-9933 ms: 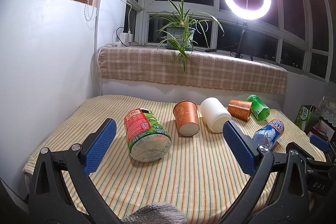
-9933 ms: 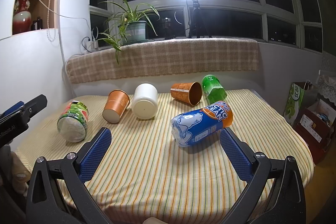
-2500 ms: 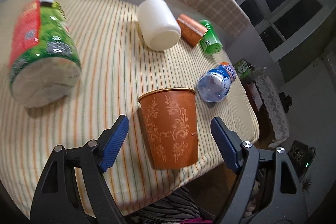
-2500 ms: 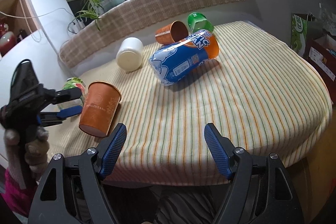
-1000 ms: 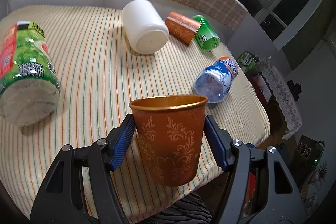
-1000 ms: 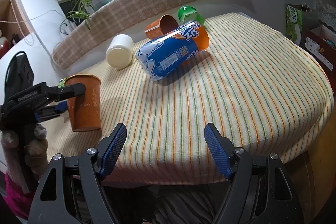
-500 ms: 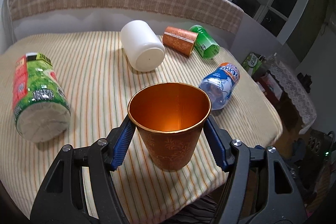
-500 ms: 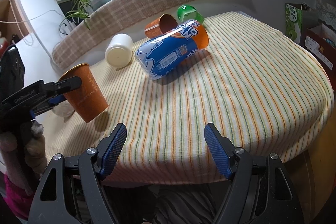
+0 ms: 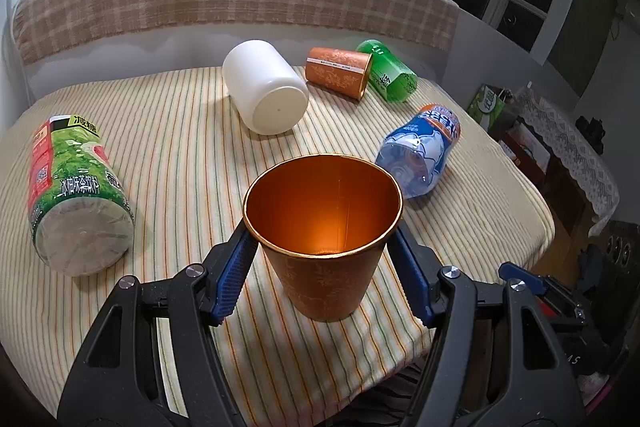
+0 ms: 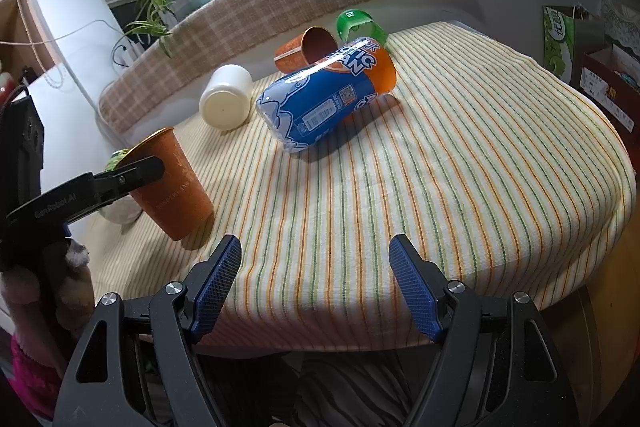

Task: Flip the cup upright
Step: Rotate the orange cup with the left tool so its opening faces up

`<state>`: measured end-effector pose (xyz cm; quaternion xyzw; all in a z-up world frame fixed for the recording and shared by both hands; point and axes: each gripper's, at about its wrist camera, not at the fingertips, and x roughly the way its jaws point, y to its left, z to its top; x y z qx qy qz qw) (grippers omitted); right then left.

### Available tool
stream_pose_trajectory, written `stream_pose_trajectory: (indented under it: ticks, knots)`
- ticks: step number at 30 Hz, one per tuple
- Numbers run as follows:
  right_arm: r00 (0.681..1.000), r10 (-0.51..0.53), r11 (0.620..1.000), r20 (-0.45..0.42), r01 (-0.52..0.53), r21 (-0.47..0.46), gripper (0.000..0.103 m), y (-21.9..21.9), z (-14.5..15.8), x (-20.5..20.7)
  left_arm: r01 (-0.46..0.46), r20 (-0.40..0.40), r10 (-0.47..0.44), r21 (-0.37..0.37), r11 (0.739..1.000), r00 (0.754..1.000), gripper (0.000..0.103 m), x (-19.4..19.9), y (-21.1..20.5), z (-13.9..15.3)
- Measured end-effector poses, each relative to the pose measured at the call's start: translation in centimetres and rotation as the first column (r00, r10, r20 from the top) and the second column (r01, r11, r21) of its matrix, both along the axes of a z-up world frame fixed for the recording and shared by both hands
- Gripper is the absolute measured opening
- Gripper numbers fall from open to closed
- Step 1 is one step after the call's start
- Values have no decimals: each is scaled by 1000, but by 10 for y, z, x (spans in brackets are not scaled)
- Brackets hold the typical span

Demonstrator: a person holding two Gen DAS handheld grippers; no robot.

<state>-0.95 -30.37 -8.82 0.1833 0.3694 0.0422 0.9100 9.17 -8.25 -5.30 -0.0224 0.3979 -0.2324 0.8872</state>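
My left gripper (image 9: 322,277) is shut on an orange paper cup (image 9: 326,279) with a gold rim, mouth up, its base at the striped cloth near the table's front edge. In the right wrist view the same cup (image 10: 172,187) leans slightly, held by the left gripper's black finger (image 10: 120,175) at the left. My right gripper (image 10: 316,283) is open and empty above the table's front edge.
Lying on the striped table (image 9: 180,131): a green-labelled bottle (image 9: 76,195), a white cup (image 9: 266,93), a second orange cup (image 9: 338,73), a green cup (image 9: 386,71) and a blue bottle (image 9: 422,153). A checked ledge (image 9: 224,7) with a plant lies behind. Boxes (image 10: 600,67) stand right.
The left gripper closed on the orange cup, lifted it and tipped it from nearly level to mouth-up, then lowered its base to the cloth. The right gripper stayed still.
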Motion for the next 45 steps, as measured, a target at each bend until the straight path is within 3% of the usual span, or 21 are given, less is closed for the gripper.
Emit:
stream_pose_trajectory:
  ticks: [14,22,32,45]
  knots:
    - [1000,0,1000,1,0,0,76,0,1,-1,32,-30,-32,-6,999,999,68,-6,-7,-6]
    - [1000,4,1000,2,-4,0,76,-1,2,-1,37,-64,-40,-52,998,997,69,-5,-3,-6]
    - [1000,9,1000,6,-9,-5,76,4,3,-1,36,-74,-41,-70,997,996,81,-7,1,-8]
    - [999,25,999,34,-24,-29,76,11,11,-2,33,-91,-39,-71,997,995,81,-20,13,-18]
